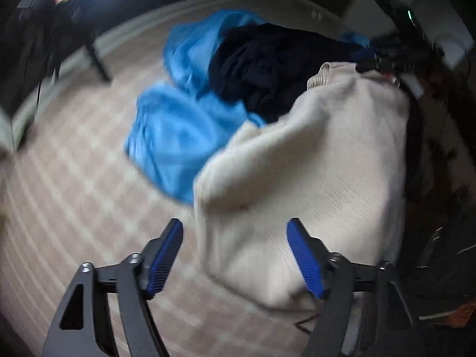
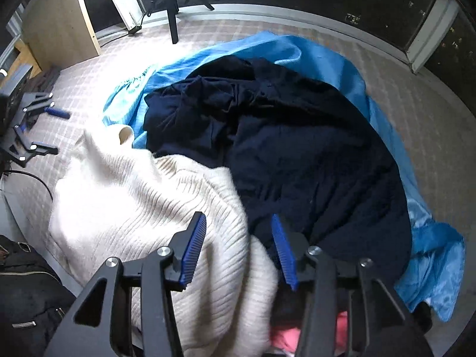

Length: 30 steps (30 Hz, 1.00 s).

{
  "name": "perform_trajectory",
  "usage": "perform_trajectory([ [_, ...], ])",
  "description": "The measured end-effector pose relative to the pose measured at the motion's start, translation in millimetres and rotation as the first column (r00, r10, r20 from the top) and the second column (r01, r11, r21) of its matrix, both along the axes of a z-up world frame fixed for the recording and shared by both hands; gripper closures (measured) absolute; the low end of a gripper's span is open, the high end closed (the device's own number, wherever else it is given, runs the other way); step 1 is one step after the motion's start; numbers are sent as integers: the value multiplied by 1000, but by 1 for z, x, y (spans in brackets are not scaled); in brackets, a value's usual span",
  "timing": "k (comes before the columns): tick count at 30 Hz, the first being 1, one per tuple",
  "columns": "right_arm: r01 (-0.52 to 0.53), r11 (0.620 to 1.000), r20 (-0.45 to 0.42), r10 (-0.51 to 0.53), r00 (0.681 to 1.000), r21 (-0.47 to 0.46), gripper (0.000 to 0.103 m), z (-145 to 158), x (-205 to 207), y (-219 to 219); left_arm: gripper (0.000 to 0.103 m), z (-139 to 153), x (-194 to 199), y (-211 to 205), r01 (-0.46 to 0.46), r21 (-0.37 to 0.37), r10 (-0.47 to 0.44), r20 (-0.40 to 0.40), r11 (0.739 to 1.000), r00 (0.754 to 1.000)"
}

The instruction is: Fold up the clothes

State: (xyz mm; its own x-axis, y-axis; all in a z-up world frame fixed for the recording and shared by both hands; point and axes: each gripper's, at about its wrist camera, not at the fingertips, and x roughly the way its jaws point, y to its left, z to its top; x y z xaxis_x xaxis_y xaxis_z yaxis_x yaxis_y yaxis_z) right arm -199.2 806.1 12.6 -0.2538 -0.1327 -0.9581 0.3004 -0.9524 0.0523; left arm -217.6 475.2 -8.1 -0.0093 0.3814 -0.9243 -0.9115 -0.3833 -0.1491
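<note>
In the left wrist view, the left gripper points down over the cream knitted sweater, with its blue pads wide apart and nothing pressed between them; the near part of the sweater lies below the gap. The sweater lies on a checked beige cover. Beyond the sweater is a dark navy garment, and to the left of the sweater a bright blue cloth. This view is blurred.

In the right wrist view, the right gripper hangs over the right edge of the cream knitted sweater, where the sweater meets the dark navy garment. Its pads stand apart and do not press the fabric. The bright blue cloth lies under and around the navy garment. A pink cloth shows below the sweater's edge. Left of the sweater the left gripper is seen, open. A black bag lies at the sweater's lower left.
</note>
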Motion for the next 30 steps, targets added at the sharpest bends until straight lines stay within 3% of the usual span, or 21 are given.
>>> perform_trajectory([
  [3, -3, 1000, 13, 3, 1000, -16, 57, -9, -18, 0, 32, -8, -20, 25, 24, -17, -24, 7, 1000, 1000],
  [6, -9, 998, 36, 11, 999, -57, 56, -20, -31, 0, 32, -32, -36, 37, 28, -58, -24, 74, 998, 997],
  [7, -14, 998, 46, 17, 999, -60, 56, -26, -35, -2, 37, -42, -41, 40, 28, -74, -21, 101, 997, 995],
  [10, -25, 996, 91, 33, 995, -87, 56, -46, -46, -6, 89, -63, -49, 44, 25, -80, -7, 220, 997, 975],
  [12, -32, 993, 131, 47, 990, -116, 58, -57, -49, -11, 90, -64, -50, 43, 7, -62, 8, 237, 998, 971],
  [13, -39, 991, 149, 58, 987, -126, 67, -61, -49, -14, 92, -60, -47, 41, 7, -46, 4, 227, 999, 974],
  [15, -63, 988, 162, 86, 983, -141, 90, -60, -45, -20, 92, -43, -39, 32, 12, -6, -10, 187, 1000, 982],
  [19, -41, 988, 81, 53, 995, -150, 92, -34, -39, -16, 92, 2, -28, 0, -28, 141, 10, 127, 990, 992],
  [21, -15, 987, 46, 23, 999, -161, 92, -23, -41, -9, 86, -4, -27, -13, -41, 147, 25, 104, 988, 994],
  [22, -12, 986, 47, 20, 999, -169, 88, -22, -42, -7, 77, -12, -29, -16, -53, 117, 41, 105, 992, 994],
  [23, -10, 986, 55, 19, 998, -165, 81, -22, -44, -6, 74, -32, -33, -14, -75, 27, 71, 126, 997, 990],
  [24, -10, 990, 66, 20, 998, -142, 60, -24, -44, -7, 74, -49, -36, -14, -92, -50, 98, 145, 995, 985],
  [25, -11, 993, 71, 19, 997, -116, 46, -26, -44, -8, 74, -57, -37, -17, -101, -82, 113, 163, 992, 980],
  [27, -12, 997, 80, 18, 997, -75, 45, -28, -43, -10, 72, -58, -42, -15, -113, -65, 123, 184, 991, 975],
  [30, -9, 996, 85, 17, 996, -87, 45, -27, -40, -6, 51, -44, -50, -6, -121, 1, 119, 179, 993, 977],
])
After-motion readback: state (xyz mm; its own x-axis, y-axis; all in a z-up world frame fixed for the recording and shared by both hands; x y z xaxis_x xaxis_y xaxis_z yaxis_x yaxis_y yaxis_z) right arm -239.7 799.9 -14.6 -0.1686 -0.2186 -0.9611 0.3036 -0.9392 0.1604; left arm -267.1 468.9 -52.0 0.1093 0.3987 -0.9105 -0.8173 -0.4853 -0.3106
